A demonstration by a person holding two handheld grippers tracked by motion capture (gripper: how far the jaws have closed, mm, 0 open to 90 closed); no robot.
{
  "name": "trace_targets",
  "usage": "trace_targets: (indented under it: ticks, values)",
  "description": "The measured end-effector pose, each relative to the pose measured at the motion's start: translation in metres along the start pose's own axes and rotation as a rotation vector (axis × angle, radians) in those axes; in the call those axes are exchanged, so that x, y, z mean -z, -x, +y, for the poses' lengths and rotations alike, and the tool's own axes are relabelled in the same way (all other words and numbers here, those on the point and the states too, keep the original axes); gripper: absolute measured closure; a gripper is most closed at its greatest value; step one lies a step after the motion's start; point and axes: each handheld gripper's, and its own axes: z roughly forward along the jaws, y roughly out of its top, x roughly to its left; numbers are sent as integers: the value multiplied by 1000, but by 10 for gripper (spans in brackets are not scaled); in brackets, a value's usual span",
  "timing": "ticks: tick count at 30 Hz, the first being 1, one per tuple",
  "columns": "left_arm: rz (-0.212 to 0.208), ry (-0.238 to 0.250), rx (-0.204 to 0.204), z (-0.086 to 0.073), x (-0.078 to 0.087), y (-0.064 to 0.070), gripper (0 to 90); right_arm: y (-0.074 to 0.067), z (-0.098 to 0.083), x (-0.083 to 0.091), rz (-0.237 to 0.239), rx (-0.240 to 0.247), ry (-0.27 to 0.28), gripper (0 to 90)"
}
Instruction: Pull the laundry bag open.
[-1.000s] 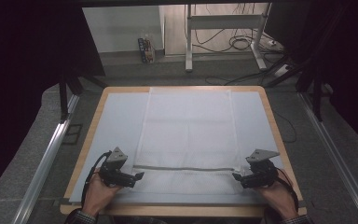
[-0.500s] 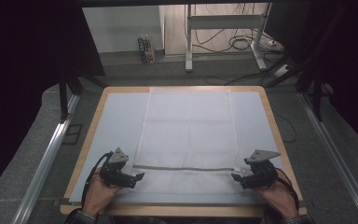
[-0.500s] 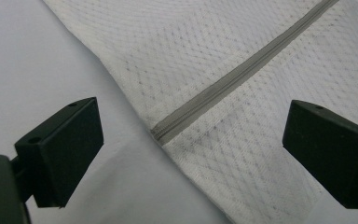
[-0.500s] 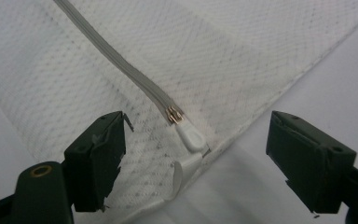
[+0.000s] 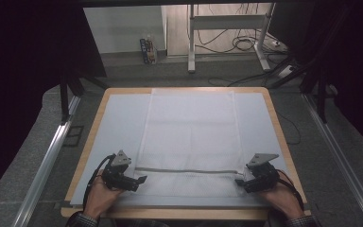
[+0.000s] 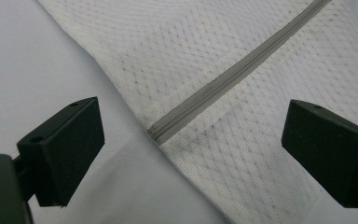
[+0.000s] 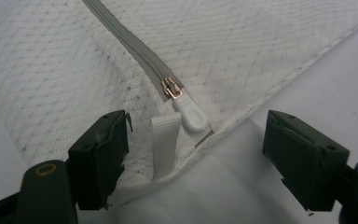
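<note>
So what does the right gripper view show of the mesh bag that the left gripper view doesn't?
Only the right gripper view: the zip slider, its white pull tab and a white ribbon loop at the mesh bag's corner, between the right gripper's open jaws. Only the left gripper view: the zip's plain closed end at the bag's edge, between the left gripper's open jaws. Both: white mesh, grey zip, pale table surface.

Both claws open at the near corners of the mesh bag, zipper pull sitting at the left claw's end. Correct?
Not quite. The zipper pull sits at the right claw end of the mesh bag, as the right gripper view shows. The left claw faces the zipper's plain end. Both claws are open at the near corners.
</note>
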Motion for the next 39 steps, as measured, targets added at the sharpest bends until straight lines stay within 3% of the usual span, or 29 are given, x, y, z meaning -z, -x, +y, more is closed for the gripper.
trace_targets:
  ticks: [4, 5, 6, 8, 9, 11, 13, 16, 17, 21, 23, 25, 26, 31, 39]
  values:
    - [3, -13, -13, 0, -2, 1, 61, -2, 3, 0, -6, -18, -21, 301]
    - [8, -17, -19, 1, -2, 2, 62, -4, 6, 1, -25, -47, -40, 408]
    - [14, -17, -28, 1, -2, 3, 63, -6, 6, 1, -27, -52, -44, 440]
    - [16, -17, -30, 1, -1, 3, 63, -6, 6, 2, -25, -55, -43, 476]
    - [17, -12, -29, 2, -2, 4, 64, -9, 6, 3, -11, -32, -35, 584]
    - [15, -12, -30, 2, -2, 4, 65, -10, 6, 3, 1, -30, -32, 623]
    - [13, -7, -34, 4, -2, 5, 66, -7, 5, 3, 8, -57, -18, 722]
    - [2, -2, -38, 6, -3, 7, 68, -6, 5, 4, 14, -53, -11, 789]
    - [-2, 0, -38, 7, -3, 7, 74, -8, 6, 4, 10, -21, -14, 798]
    - [-43, 10, -49, 18, -9, 16, 66, -11, 8, 5, -14, 24, -19, 805]
    - [-51, 17, -45, 22, -11, 18, 55, -12, 9, 6, -16, 28, -13, 806]
    - [-98, 38, -51, 35, -17, 27, 64, -13, 10, 9, -18, 28, -2, 806]
    - [-98, 38, -51, 35, -17, 27, 69, -13, 10, 10, -20, 33, 1, 806]
    - [-158, 53, -95, 58, -37, 50, 103, -14, 11, 10, -25, 42, 2, 806]
    - [-195, 52, -177, 86, -63, 74, 105, -14, 11, 12, -15, 56, 17, 805]
